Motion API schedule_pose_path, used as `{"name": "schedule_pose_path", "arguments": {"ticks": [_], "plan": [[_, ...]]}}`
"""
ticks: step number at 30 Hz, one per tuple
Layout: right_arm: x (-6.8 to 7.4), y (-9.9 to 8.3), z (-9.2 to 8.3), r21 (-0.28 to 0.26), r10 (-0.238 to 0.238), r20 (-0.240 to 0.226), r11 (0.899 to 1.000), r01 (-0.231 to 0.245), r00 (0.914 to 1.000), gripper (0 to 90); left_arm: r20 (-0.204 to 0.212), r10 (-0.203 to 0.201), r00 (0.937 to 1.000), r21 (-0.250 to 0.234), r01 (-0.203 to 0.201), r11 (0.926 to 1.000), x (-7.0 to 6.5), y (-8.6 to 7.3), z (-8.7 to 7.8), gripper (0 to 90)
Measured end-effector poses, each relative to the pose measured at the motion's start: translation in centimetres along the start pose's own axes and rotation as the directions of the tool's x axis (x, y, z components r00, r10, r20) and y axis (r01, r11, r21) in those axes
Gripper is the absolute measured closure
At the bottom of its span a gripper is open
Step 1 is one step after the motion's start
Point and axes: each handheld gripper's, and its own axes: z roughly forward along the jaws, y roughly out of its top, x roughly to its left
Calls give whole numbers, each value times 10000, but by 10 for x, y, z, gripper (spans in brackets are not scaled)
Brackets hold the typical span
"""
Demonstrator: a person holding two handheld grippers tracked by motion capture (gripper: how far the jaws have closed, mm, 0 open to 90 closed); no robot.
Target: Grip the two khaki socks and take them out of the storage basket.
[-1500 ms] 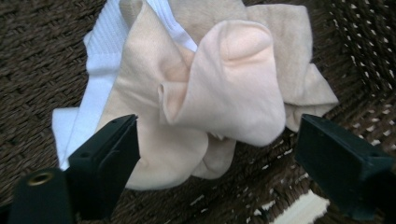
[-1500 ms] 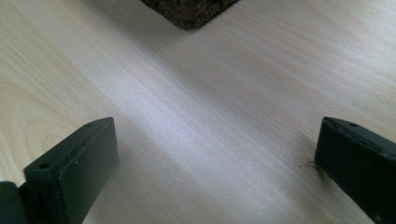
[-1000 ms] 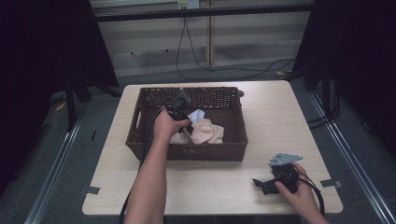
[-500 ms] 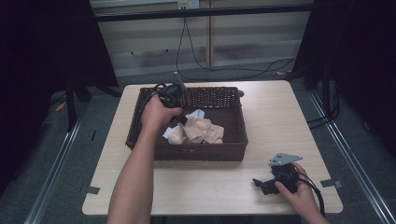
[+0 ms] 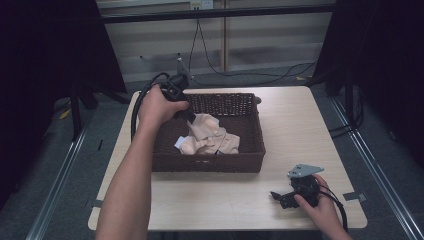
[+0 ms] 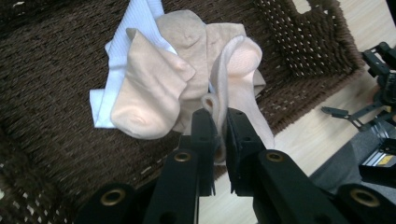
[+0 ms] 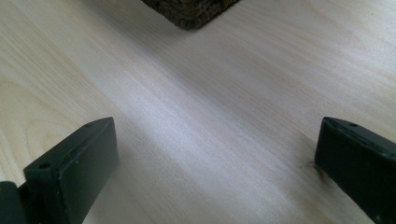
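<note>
Pinching a soft peach-coloured sock (image 6: 238, 70) by its edge, the left gripper (image 6: 219, 135) has its jaws squeezed tight on the cloth. The sock hangs above the dark brown woven basket (image 5: 250, 150), where more peach socks and a white cloth (image 6: 135, 28) lie bunched. To do this well, I think the lift should go slow and straight up — the grip is thin, so a jerk may drop it. The left arm reaches over the basket's back left corner. The right gripper (image 5: 290, 196) rests on the pale wooden table (image 5: 310, 120) in front of the basket — jaws wide apart, holding nothing.

A pale wooden table (image 5: 300, 130) carries a dark wicker basket (image 5: 250, 155) toward its left.
</note>
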Motion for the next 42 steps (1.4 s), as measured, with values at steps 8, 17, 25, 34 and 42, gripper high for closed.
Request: {"name": "schedule_pose_path", "arguments": {"ticks": [8,17,25,34,42], "plan": [[0,0,0,-1,-3,-1,10000,3,10000,0,263,302,9992,49,-303,9995,-7,-6,-11,829],[0,0,0,-1,-3,2,10000,3,10000,0,301,1153,9929,160,-1159,9931,-21,-16,-24,829],[0,0,0,-1,-4,0,10000,4,10000,0,357,1936,9804,329,-1948,9803,-35,-30,-32,829],[0,0,0,-29,2,8,10000,-1,10000,0,558,2434,9683,331,-2454,9688,-41,-47,-26,828],[0,0,0,-32,2,5,10000,-2,10000,0,683,3052,9498,503,-3088,9498,-57,-64,-20,828]]}}
